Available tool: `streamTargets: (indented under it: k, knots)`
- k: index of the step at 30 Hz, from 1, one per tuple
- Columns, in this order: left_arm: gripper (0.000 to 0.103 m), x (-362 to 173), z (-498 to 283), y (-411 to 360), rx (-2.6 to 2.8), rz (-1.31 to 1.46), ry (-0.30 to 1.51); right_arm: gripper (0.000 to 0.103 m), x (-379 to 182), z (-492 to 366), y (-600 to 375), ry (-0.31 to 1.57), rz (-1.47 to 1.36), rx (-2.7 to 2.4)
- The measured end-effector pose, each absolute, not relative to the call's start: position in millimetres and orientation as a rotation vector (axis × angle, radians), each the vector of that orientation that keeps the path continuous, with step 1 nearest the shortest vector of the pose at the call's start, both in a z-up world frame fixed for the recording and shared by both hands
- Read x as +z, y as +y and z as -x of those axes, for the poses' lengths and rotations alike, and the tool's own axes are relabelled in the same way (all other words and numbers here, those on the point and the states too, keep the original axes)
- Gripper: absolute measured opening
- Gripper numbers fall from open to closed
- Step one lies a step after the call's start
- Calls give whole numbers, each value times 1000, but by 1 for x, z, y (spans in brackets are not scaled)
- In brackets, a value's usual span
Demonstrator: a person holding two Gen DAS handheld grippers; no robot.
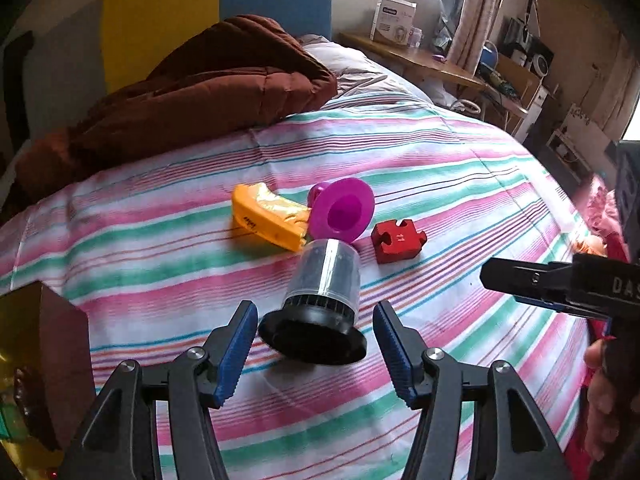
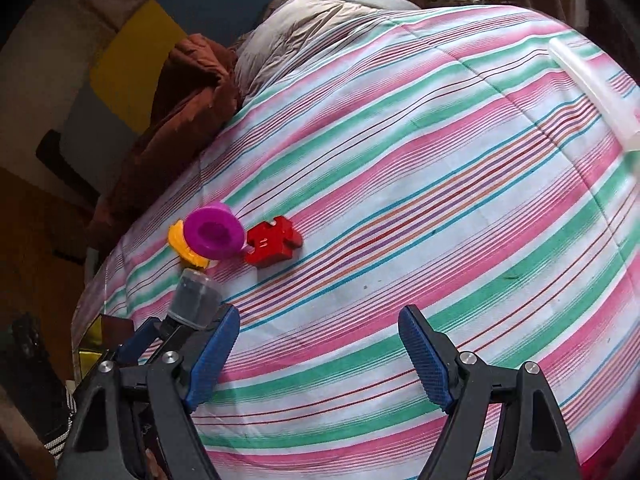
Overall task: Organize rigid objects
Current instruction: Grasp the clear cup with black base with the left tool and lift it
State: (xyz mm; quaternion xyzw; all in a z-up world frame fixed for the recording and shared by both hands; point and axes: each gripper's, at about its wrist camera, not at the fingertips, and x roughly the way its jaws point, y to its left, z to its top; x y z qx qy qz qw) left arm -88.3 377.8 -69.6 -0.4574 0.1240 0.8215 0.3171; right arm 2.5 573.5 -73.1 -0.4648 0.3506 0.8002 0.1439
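A container (image 1: 322,280) with a clear cap and a wide black base lies on its side on the striped bed sheet (image 1: 460,184). My left gripper (image 1: 316,314) is open with its blue pads (image 1: 240,344) on either side of the black base, not pressing on it. Just beyond lie a yellow plastic piece (image 1: 268,218), a magenta cup (image 1: 342,210) on its side and a red puzzle-shaped block (image 1: 398,240). My right gripper (image 2: 320,316) hangs open over bare sheet with nothing between its fingers, the red block (image 2: 274,242) ahead on its left. It also shows at the right edge as the right gripper (image 1: 540,280).
A brown quilt (image 1: 180,96) is heaped at the head of the bed. A gold and brown box (image 1: 44,352) stands at the near left bed edge. A wooden desk (image 1: 420,56) with clutter is beyond the bed. A translucent strip (image 2: 592,92) lies on the sheet far right.
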Motion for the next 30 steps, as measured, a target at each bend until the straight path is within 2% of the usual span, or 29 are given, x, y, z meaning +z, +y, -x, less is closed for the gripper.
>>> streamTargets:
  k: [6,8,18,19,20,30]
  knots:
    - [61,-74,92,401,2159,1169,404,82,-79,-4,582,1056,1335,2267]
    - [54,-83,94,402,2126,1199,394,82,-79,-4,583,1054,1331,2265]
    - [54,-91,67,379,2176,1048,380,82,-80,-6,589,1068,1310,2247]
    - [51,-94,64,377,2187,1045,388,82,-80,-6,589,1066,1311,2247]
    - [44,-97,61,374,2185,1055,391,82,-80,-6,589,1062,1311,2247]
    - [43,-100,59,341,2188,1121,203,82,-84,-4,589,1036,1329,2244]
